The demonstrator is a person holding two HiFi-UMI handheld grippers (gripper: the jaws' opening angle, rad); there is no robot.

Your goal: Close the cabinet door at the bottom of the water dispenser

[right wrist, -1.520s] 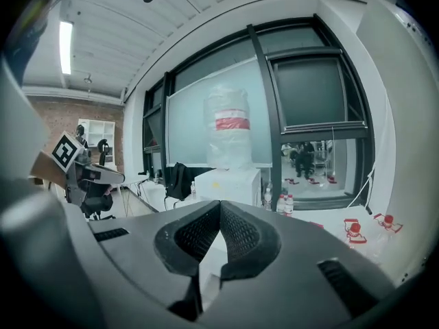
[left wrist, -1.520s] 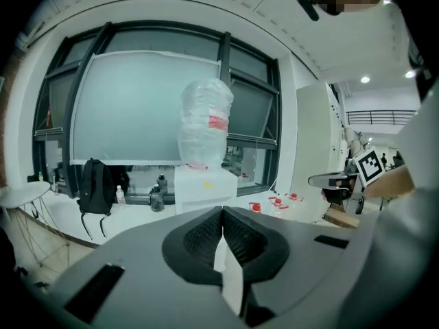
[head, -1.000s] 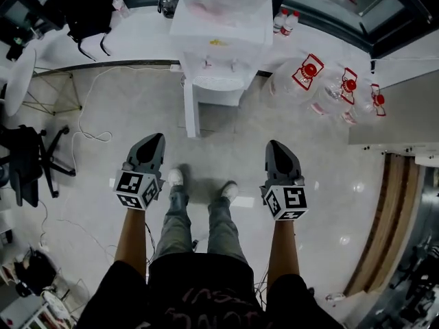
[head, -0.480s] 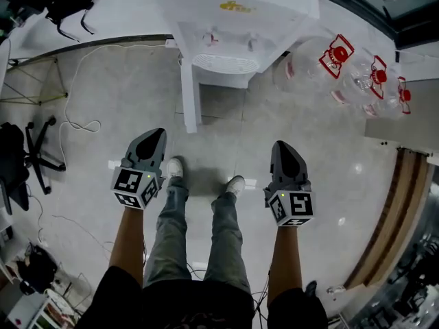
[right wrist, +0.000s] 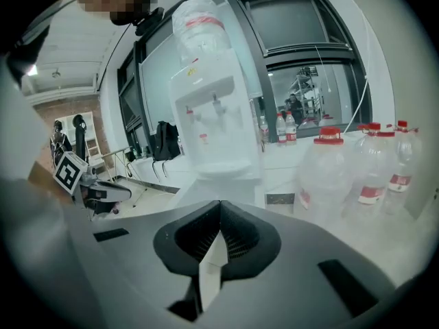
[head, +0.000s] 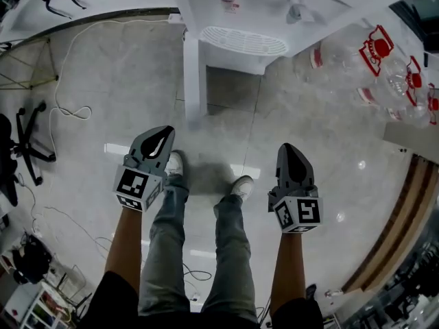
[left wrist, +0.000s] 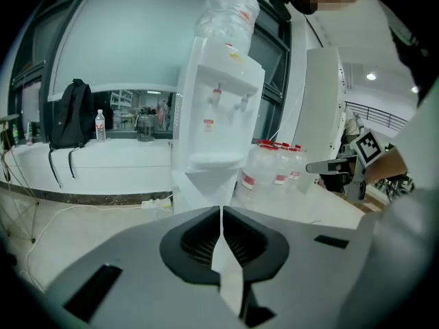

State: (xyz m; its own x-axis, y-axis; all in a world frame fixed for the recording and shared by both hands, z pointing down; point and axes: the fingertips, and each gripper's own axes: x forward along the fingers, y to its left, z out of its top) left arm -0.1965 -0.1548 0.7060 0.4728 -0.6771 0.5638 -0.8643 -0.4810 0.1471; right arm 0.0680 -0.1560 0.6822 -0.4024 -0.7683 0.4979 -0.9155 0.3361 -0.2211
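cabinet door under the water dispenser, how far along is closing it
Nothing looks done: the cabinet door still stands swung out from the base of the water dispenser. In hand: the left gripper and right gripper, fingers shut and empty, hang short of it over the floor, touching nothing. Left: reach the door and push it shut.

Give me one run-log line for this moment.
stage: before contact | left gripper: shut, empty | right gripper: shut, empty | cabinet door: open, untouched | water dispenser: ahead
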